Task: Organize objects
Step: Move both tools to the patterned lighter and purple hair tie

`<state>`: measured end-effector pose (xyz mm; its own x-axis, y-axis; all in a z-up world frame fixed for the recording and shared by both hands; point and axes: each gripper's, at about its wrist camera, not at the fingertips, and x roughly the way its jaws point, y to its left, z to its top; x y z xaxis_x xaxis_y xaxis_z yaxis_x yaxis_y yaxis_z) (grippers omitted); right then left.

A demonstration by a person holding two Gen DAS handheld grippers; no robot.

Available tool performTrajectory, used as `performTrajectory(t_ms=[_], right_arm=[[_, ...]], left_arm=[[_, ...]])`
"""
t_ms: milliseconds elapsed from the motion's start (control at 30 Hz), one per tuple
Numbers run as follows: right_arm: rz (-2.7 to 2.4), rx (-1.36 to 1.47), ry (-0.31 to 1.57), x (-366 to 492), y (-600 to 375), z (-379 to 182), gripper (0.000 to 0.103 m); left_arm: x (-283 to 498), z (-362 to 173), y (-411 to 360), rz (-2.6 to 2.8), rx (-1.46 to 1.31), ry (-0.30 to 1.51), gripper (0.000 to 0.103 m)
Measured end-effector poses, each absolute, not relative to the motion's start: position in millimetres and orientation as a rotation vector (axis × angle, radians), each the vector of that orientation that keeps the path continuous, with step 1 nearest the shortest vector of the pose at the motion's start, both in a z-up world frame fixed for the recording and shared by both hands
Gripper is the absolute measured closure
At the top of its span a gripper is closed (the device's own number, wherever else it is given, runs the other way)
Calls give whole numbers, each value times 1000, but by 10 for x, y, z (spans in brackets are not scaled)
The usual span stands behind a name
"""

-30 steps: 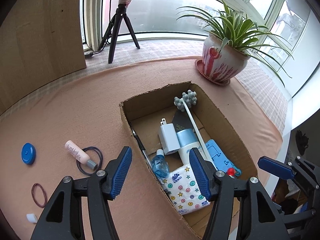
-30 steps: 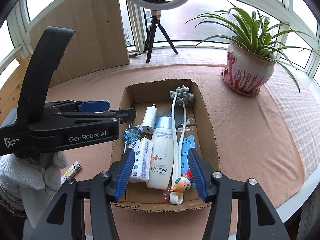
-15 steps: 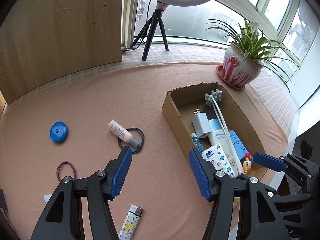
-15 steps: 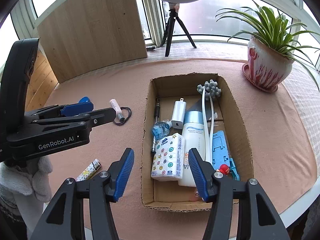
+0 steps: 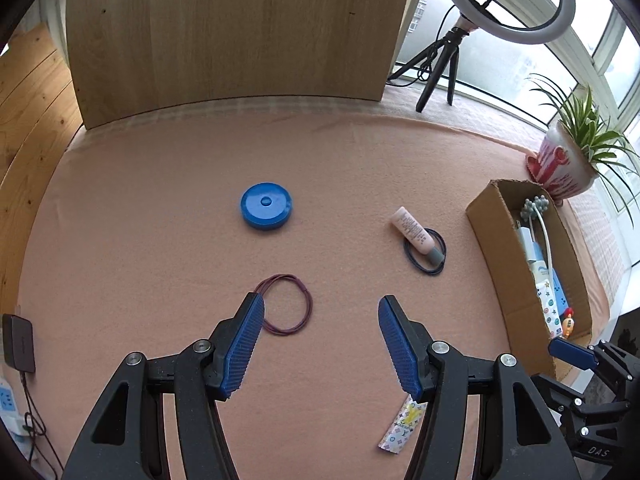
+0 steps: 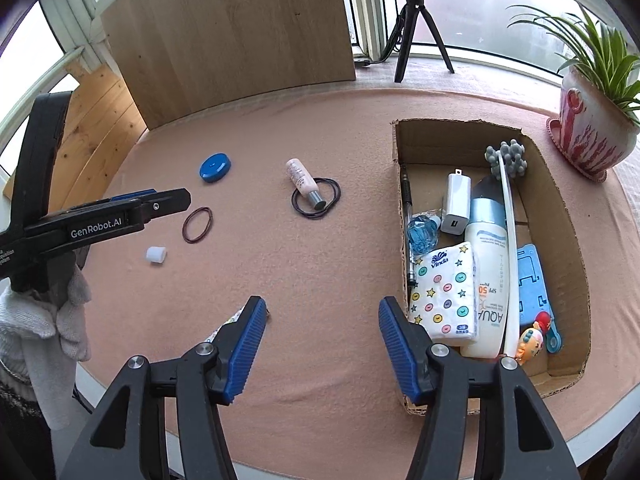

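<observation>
Showing the left tongs (image 5: 320, 308) parted and empty, angled down at the peach-clothed surface (image 5: 160, 240), with a maroon hair band (image 5: 286, 304) lying flat just beside the left pad; judged the likeliest next pickup, being nearest the tips. At the far left edge, off the cloth: black adapter (image 5: 18, 344) with cord, judged no part of the task. Beyond the maroon band and well apart from it: blue round lid (image 5: 266, 211), flat and alone. Further right, pink tube (image 5: 416, 234) resting across a pair of dark hair bands (image 5: 425, 268) and touching them, so likely to drag them if lifted first. Near the lower edge, patterned lighter (image 5: 402, 426), partly hidden behind the right pad. In the right wrist view, small white cap (image 6: 156, 255) loose near the maroon band. Right tongs (image 6: 322, 308) likewise parted, clamping nothing, poised over bare cloth between the loose items and the cardboard box (image 6: 560, 216). Box open-topped at the right of the surface, already holding pen (image 6: 406, 200), charger (image 6: 456, 204), tissue pack (image 6: 444, 292), sunscreen bottle (image 6: 486, 264) and blue stand (image 6: 534, 276); set there as the collecting point, judging by the task. Little bare floor left inside, hence best suited to thin, flat additions. Nothing standing between loose items and box; potted plant (image 6: 596, 136) near its far right corner and tripod (image 6: 416, 28) on the sill, both clear of the path.
</observation>
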<state>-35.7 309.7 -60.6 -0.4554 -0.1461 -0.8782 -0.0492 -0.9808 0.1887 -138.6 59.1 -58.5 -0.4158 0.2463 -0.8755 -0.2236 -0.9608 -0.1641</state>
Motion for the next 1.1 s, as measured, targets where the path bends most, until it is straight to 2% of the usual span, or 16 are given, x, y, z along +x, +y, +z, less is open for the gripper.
performTrajectory(t_ms=[167, 300, 400, 733, 800, 867, 1100], right_arm=[[-2536, 1681, -289, -404, 2874, -820, 47], [-2481, 1754, -258, -442, 2693, -1033, 46], [-2432, 1801, -266, -464, 2579, -1188, 46], [-2383, 1876, -278, -604, 2308, -1436, 46], [-2397, 1880, -257, -629, 2257, -1440, 46], [-2413, 1881, -216, -651, 2190, -1442, 46], [-2452, 1898, -53, -697, 2004, -1466, 46]], left_arm=[[-1452, -743, 186, 2458, -1565, -71, 40], [-1477, -926, 65, 2457, -1614, -28, 40], [-1452, -1017, -9, 2440, -1630, -68, 40], [-1560, -1157, 170, 2393, -1612, -30, 40], [-1611, -1184, 242, 2389, -1601, 3, 42], [-1662, -1219, 311, 2370, -1601, 30, 49], [-1773, -1332, 473, 2338, -1595, 95, 54]])
